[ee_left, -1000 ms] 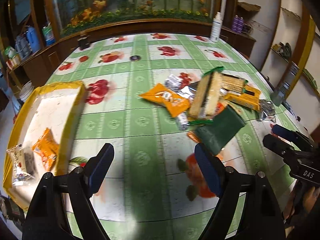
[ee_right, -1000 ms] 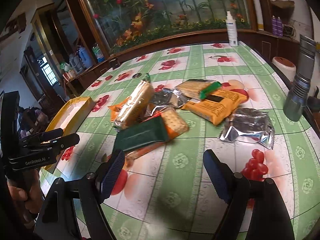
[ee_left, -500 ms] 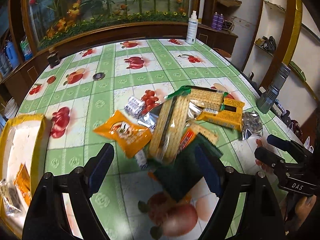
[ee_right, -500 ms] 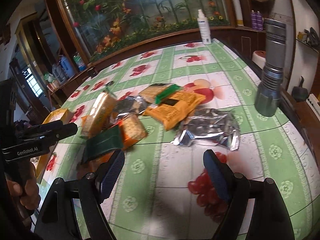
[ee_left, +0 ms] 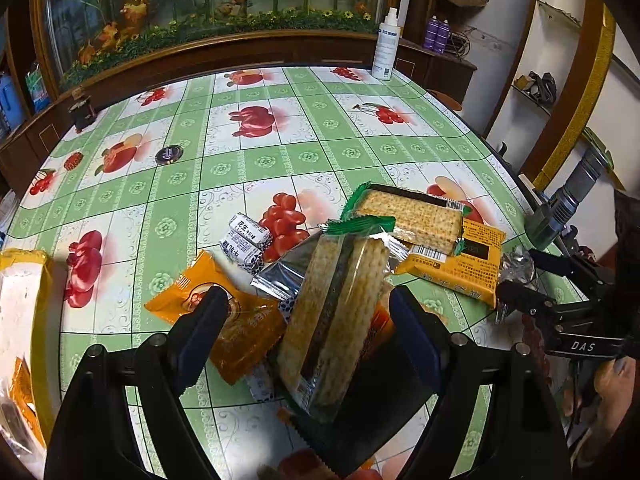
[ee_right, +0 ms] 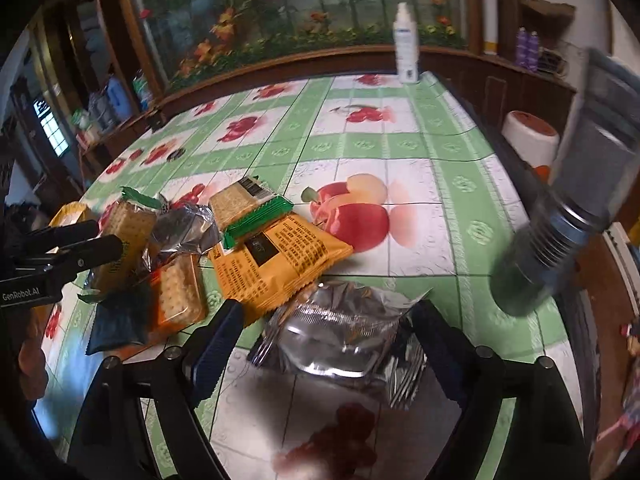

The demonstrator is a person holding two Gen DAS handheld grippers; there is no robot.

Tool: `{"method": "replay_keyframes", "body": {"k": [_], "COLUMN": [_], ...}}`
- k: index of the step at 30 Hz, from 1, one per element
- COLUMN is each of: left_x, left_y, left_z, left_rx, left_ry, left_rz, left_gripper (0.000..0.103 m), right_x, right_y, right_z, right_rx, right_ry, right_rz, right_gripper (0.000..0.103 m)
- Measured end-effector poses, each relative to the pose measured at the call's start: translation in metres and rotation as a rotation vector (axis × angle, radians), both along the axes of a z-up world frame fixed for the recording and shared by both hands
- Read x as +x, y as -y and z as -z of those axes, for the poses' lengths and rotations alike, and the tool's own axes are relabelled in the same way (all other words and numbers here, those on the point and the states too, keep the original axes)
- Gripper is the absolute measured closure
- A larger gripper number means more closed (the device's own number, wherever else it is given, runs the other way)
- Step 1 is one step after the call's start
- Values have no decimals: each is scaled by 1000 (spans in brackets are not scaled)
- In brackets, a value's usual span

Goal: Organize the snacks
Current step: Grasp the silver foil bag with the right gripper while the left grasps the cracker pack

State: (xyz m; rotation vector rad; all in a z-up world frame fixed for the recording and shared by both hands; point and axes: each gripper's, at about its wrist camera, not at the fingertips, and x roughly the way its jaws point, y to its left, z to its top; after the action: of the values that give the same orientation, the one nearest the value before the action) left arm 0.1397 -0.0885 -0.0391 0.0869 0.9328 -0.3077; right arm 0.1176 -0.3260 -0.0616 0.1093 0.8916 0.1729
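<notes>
A pile of snacks lies on the fruit-print tablecloth. My left gripper is open, its fingers on either side of a long clear cracker pack that lies on a dark green pack. An orange pouch lies by its left finger. My right gripper is open around a crumpled silver foil pack. Beyond it lie a yellow-orange bag, a green-edged cracker pack and an orange cracker pack.
A yellow tray with a few snacks sits at the table's left edge. A grey flashlight stands at the right edge. A white spray bottle stands at the far edge. A small dark round lid lies far left.
My left gripper moved right from the tray side to the snack pile and now straddles the long cracker pack. My right gripper moved right and forward to the silver foil pack.
</notes>
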Motion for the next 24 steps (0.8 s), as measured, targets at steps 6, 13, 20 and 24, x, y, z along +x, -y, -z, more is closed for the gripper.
{"method": "replay_keyframes", "body": {"k": [6,13,20,24], "left_x": [5,12,14,10], "left_y": [-9,-4,4,-2], "left_z": [10,13,12,15], "left_rx": [-22,-37,-37,-26], "left_ry": [-35,-55,-40,-53], "left_rz": [10,28,71,70], "left_gripper": [20,20,64,87], "right_x": [-21,1,2,-7], "right_y": [-4,-17,-28,-18], "right_z": [-14,1,13,11], "right_rx": [92,-54,-87,-17], "right_ry": [-30,-49,-78,-74], "right_rz": [-151,-199,-223,-182], "right_gripper": [13,9,24,38]}}
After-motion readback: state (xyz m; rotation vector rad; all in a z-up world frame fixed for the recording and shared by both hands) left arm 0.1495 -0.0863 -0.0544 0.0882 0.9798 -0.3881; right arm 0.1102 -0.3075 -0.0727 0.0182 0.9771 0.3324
